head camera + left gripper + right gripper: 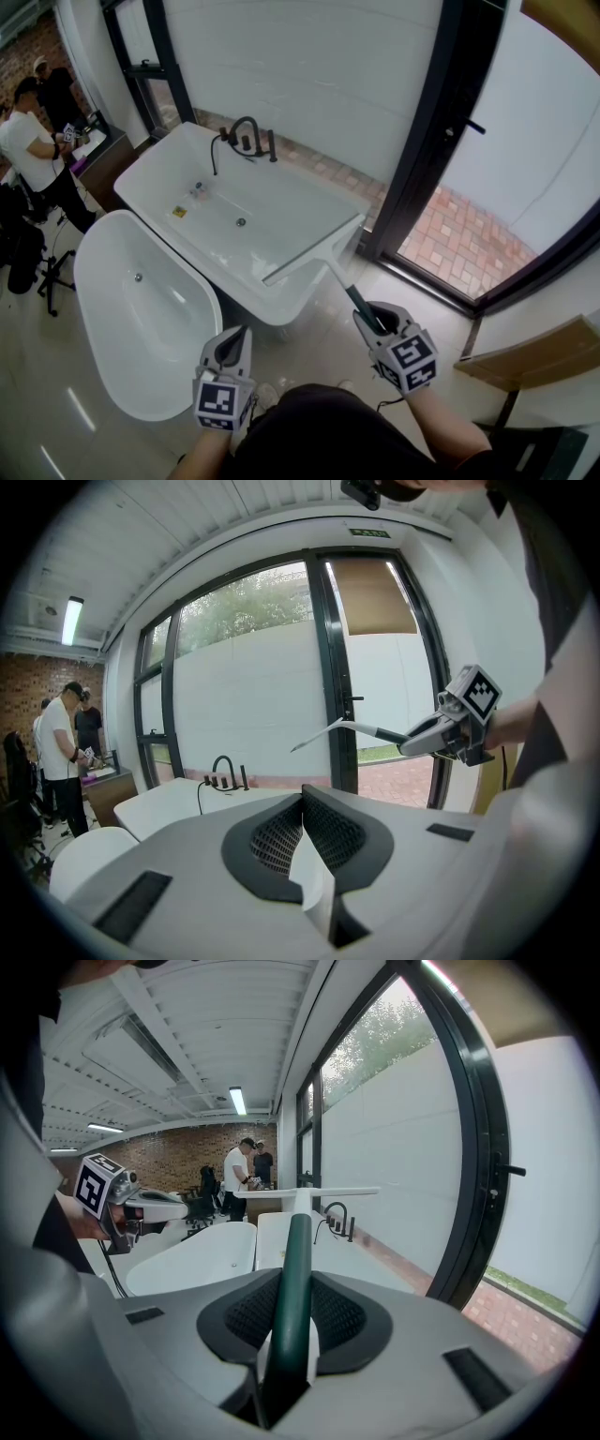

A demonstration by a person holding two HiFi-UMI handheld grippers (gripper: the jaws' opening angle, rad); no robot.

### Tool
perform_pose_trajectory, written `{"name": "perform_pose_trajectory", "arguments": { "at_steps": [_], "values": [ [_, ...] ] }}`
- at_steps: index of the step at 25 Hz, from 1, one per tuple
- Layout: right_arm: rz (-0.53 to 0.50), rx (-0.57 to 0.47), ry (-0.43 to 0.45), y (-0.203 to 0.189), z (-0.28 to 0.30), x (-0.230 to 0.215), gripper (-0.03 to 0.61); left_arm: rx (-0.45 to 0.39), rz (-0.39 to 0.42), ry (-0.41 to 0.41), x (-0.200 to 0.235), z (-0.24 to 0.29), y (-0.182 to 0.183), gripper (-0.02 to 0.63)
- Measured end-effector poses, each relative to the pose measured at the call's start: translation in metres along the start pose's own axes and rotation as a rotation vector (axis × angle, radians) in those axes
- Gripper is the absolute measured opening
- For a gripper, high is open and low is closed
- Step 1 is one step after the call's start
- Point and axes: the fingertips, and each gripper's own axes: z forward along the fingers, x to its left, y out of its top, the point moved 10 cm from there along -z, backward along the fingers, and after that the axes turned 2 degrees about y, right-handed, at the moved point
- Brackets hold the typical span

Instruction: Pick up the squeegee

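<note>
Squeegee (314, 251) handle clamped in right hand-held gripper (372, 321), blade above bathtub (309, 192) corner.

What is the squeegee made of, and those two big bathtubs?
The squeegee has a handle that looks like smooth, dull, dark green plastic or rubber. Its pale head is probably plastic; the blade edge is too thin to tell. The rectangular bathtub and the oval bathtub are glossy white with light streaks on them, so maybe acrylic or enamel.
</note>
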Motion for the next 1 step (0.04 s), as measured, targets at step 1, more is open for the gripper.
{"name": "perform_pose_trajectory", "arguments": {
  "at_steps": [1],
  "values": [
    [-0.001,-0.002,-0.001,0.0004,0.0003,0.0000,0.080,0.000,0.001,0.000,0.0001,0.0003,-0.0002,-0.006]
  ]
}}
